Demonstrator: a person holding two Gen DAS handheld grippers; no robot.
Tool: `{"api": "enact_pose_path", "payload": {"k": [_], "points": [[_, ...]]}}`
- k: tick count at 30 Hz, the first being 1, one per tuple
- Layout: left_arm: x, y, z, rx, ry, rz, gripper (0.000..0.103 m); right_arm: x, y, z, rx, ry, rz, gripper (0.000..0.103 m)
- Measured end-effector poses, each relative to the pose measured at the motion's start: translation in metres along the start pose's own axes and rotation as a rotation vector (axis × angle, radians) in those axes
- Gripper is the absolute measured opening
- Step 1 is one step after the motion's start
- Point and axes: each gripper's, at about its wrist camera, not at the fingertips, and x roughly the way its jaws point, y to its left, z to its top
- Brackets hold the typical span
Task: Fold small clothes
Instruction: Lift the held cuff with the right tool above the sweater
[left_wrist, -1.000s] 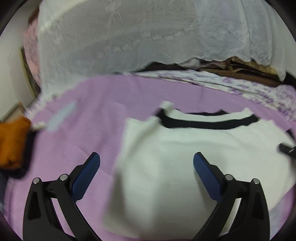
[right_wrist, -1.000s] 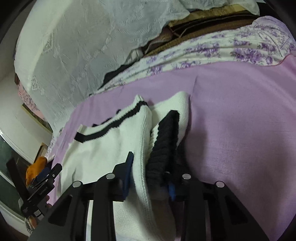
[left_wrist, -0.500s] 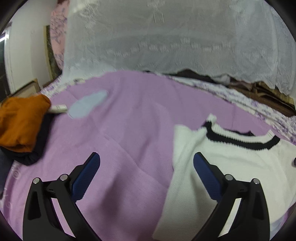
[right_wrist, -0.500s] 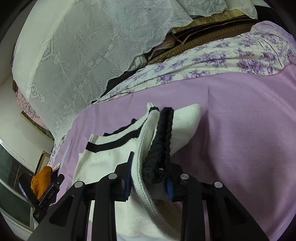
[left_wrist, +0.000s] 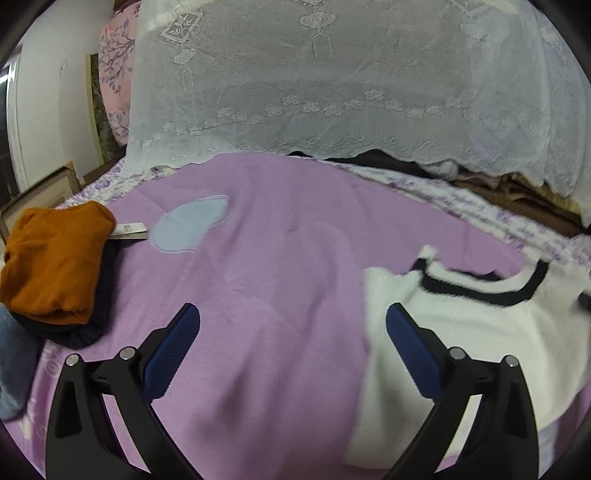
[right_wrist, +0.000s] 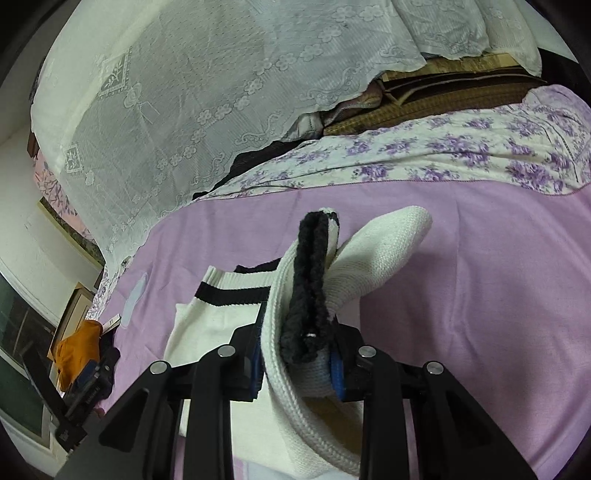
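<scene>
Fold 1: right gripper (right_wrist: 297, 363) clamps white sweater (right_wrist: 221, 317) sleeve, frame centre; left gripper (left_wrist: 291, 354) agape, empty. Next: lay sleeve across body.

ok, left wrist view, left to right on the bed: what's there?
Orange garment → white tag → pale blue patch → white sweater with black trim.

The left gripper (left_wrist: 291, 345) hangs wide open over the purple blanket (left_wrist: 266, 280), nothing between its 2 blue pads. The white sweater (left_wrist: 472, 332) lies right of it, the orange garment (left_wrist: 55, 258) far left.
</scene>
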Motion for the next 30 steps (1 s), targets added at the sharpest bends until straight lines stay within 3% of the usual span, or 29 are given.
{"api": "enact_pose_path", "payload": {"k": [3,8,21,30], "points": [[0.011,0.016,-0.006,0.005,0.021,0.035,0.098,0.003,0.013,0.002,-0.012,0.004,0.002,0.028],[0.013,0.042,-0.002,-0.116,0.048,-0.001,0.098,0.011,0.039,0.003,-0.026,0.024,0.023,0.028],[-0.002,0.039,0.003,-0.094,-0.002,-0.017,0.098,0.055,0.147,-0.014,-0.154,0.098,0.098,0.028],[0.019,0.068,0.006,-0.193,0.057,0.015,0.098,0.12,0.189,-0.077,-0.327,0.193,-0.035,0.03]]}}
